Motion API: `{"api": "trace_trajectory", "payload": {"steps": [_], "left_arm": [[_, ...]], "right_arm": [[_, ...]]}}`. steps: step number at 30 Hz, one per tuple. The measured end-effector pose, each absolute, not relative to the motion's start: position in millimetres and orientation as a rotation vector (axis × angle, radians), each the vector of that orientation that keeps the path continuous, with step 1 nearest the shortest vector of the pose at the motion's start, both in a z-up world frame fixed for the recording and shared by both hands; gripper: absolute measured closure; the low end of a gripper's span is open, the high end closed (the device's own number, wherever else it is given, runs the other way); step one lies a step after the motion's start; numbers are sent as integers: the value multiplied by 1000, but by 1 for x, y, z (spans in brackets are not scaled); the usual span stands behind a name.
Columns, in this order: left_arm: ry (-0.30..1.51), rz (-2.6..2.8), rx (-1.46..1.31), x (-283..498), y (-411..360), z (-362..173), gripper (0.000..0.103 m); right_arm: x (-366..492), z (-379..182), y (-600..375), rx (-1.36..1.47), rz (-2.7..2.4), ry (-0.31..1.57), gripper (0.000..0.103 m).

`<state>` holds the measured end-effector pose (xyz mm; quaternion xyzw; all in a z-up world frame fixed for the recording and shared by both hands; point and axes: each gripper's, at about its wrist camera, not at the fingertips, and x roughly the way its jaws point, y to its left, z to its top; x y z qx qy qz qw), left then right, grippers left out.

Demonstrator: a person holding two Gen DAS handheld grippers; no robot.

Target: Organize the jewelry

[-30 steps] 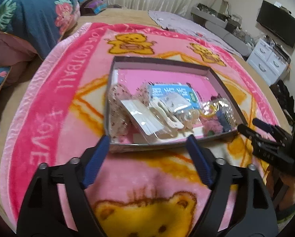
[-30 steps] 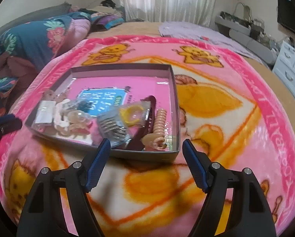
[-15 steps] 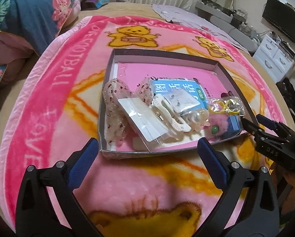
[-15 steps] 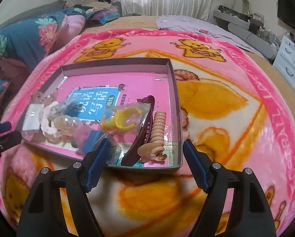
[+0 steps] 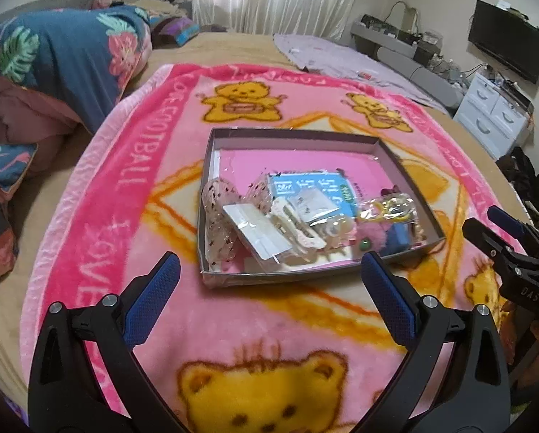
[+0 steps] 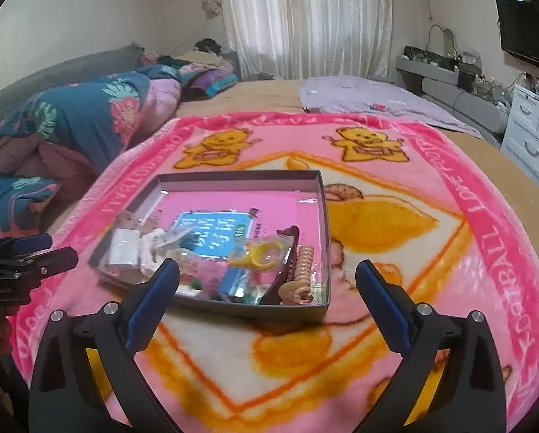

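A shallow grey tray (image 5: 294,133) lies on the pink bear blanket. Its near half holds a lace bow (image 5: 218,216), a white card packet (image 5: 258,231), a white hair clip (image 5: 298,223), a bagged yellow ring (image 6: 265,254), a dark red hair claw (image 6: 287,256) and a peach spiral hair tie (image 6: 301,263), all lying on a blue card (image 5: 305,187). My left gripper (image 5: 269,259) hovers open before the tray's front edge, holding nothing. My right gripper (image 6: 267,265) hangs by the tray's right front corner, its jaws opening, with nothing held between them.
The pink blanket (image 5: 132,187) covers a tan bed. A folded floral quilt (image 5: 63,57) is piled at the left. A lilac cloth (image 6: 374,97) lies at the far side. White drawers (image 5: 493,112) and a TV (image 5: 507,39) stand to the right.
Both grippers have lifted and drawn back from the tray's front edge, and their jaws stand wider. The items in the tray have shifted a little.
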<state>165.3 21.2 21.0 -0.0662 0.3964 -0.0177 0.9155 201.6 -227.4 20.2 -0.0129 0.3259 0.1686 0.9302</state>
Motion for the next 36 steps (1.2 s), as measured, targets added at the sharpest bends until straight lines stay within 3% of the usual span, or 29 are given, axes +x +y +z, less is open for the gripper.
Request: {"api": "trace_trajectory", "payload": {"steps": [16,36], "left_arm": [[746,-42,-96,110,9,45,9],[728,0,-125,64,21,8,9]], "right_arm": [[143,44,-232,-26,387,610,4],[92,7,-247,-22,352,623,4]]}}
